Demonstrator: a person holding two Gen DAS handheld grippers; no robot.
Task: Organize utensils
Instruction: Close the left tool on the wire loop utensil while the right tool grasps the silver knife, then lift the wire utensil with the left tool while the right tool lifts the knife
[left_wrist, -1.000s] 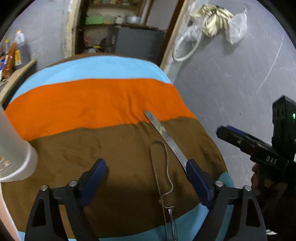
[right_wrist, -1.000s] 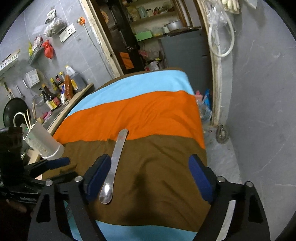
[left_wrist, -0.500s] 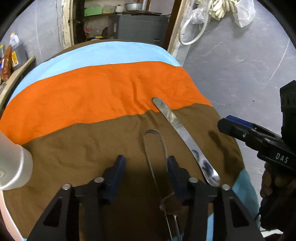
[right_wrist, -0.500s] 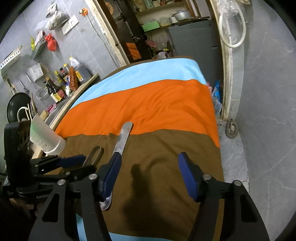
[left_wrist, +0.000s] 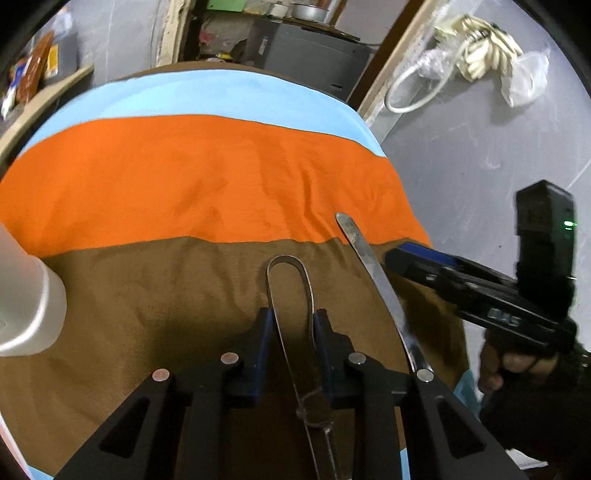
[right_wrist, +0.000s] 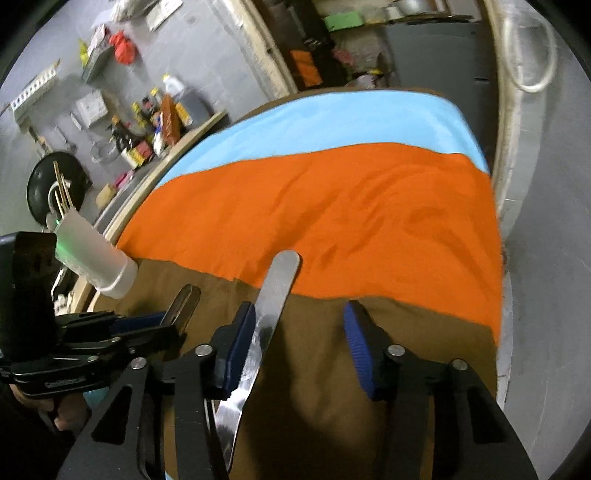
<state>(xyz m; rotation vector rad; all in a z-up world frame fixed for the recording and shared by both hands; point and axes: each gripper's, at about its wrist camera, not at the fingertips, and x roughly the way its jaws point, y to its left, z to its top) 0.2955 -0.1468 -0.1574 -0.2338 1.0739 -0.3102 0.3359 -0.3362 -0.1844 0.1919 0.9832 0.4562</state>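
A thin metal looped utensil (left_wrist: 291, 295) lies on the brown band of the striped cloth. My left gripper (left_wrist: 291, 325) has closed on its handle, both blue pads against the loop's sides. A flat steel spoon (left_wrist: 373, 273) lies to its right, handle tip on the orange band. In the right wrist view the spoon (right_wrist: 266, 317) runs along the inner face of my right gripper's left pad; the right gripper (right_wrist: 299, 339) is open around it. The looped utensil's tip (right_wrist: 183, 302) shows by the left gripper there.
A white utensil holder (left_wrist: 22, 299) stands at the table's left edge; in the right wrist view (right_wrist: 92, 254) it holds chopsticks. The striped cloth (left_wrist: 207, 177) covers the table. A grey wall is close on the right. A counter with bottles (right_wrist: 159, 122) is at the back left.
My left gripper moved forward and closed from wide open onto the looped utensil. My right gripper narrowed and moved in so the spoon lies between its pads.
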